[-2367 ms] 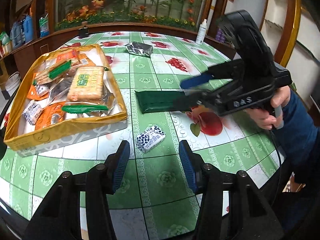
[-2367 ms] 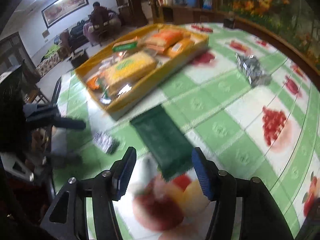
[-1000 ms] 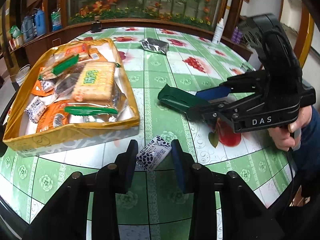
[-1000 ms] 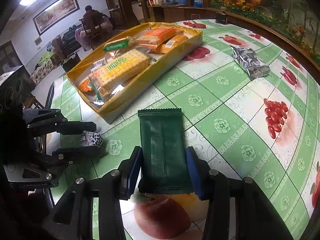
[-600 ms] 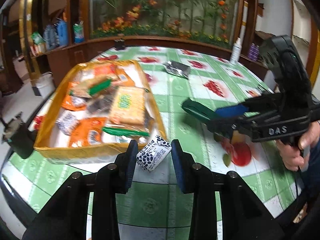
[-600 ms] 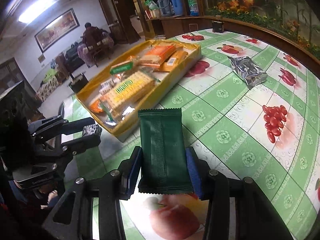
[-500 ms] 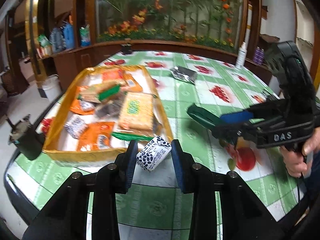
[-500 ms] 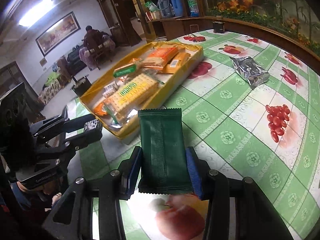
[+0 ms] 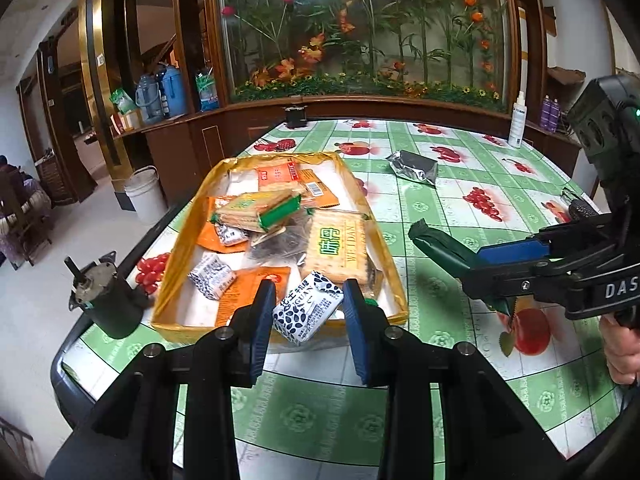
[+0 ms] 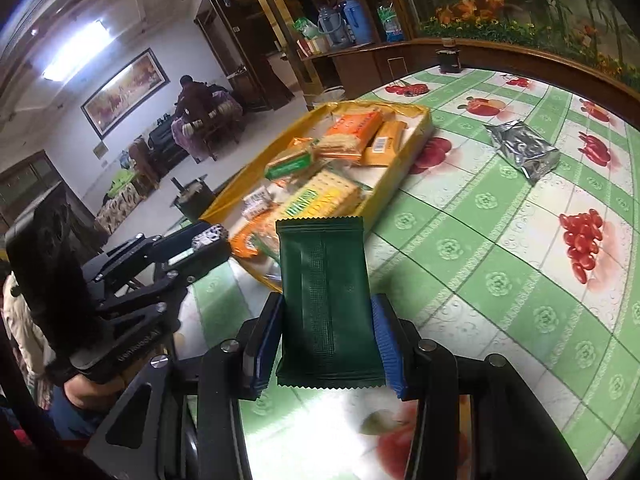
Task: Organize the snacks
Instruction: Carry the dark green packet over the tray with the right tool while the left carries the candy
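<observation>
My left gripper [image 9: 308, 312] is shut on a small white packet with a black pattern [image 9: 307, 307] and holds it above the near edge of the yellow tray [image 9: 400, 292]. The tray holds several cracker and snack packets. My right gripper [image 10: 326, 344] is shut on a flat dark green packet [image 10: 324, 296], held in the air to the right of the tray [image 10: 416, 136]. In the left wrist view the right gripper [image 9: 496, 268] and the green packet [image 9: 436, 242] show at the right. A silver foil packet [image 9: 414, 166] lies on the table beyond the tray; it also shows in the right wrist view [image 10: 522, 150].
The table has a green and white cloth with fruit prints [image 9: 460, 200]. A small black motor-like object [image 9: 108, 300] stands at the table's left edge. A white spray bottle [image 9: 517, 120] stands at the far right. A wooden planter ledge runs behind the table.
Both grippers closed on their packets and lifted them off the table. The left gripper has carried the patterned packet up toward the tray's near edge.
</observation>
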Demonstrator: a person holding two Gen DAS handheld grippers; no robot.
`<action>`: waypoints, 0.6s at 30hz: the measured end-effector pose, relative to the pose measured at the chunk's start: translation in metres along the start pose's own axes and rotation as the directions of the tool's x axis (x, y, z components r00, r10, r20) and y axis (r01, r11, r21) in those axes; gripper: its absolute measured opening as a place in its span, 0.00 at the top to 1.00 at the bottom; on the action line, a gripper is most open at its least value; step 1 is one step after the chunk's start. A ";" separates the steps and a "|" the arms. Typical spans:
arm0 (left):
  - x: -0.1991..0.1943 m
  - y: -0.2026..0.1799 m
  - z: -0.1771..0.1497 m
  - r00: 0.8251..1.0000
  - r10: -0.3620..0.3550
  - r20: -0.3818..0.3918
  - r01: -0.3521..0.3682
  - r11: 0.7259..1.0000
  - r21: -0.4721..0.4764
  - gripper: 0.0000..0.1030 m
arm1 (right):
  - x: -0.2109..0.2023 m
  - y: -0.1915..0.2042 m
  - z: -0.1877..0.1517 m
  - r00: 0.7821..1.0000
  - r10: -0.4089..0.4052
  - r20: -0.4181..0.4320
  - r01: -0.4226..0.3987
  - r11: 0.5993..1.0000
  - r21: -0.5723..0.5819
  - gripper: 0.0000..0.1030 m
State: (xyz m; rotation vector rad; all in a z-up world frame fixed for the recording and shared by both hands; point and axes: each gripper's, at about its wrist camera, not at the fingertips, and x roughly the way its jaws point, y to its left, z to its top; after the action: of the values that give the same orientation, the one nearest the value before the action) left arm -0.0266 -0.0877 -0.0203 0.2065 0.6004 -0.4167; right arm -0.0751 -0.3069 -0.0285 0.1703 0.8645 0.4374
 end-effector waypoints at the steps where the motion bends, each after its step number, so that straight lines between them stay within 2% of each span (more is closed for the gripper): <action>1: 0.000 0.001 0.001 1.000 0.002 0.001 -0.002 1.000 0.001 0.69 | 0.000 0.003 0.001 1.000 0.005 0.003 -0.005 1.000 0.001 0.56; 18: 0.007 0.024 0.008 0.999 0.034 -0.003 -0.034 0.999 -0.020 0.69 | 0.022 0.020 0.030 0.998 0.064 0.024 -0.066 0.995 0.081 0.56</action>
State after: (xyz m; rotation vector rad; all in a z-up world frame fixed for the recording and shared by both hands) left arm -0.0071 -0.0703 -0.0161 0.1980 0.6030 -0.3772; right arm -0.0456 -0.2783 -0.0179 0.2785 0.8585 0.4606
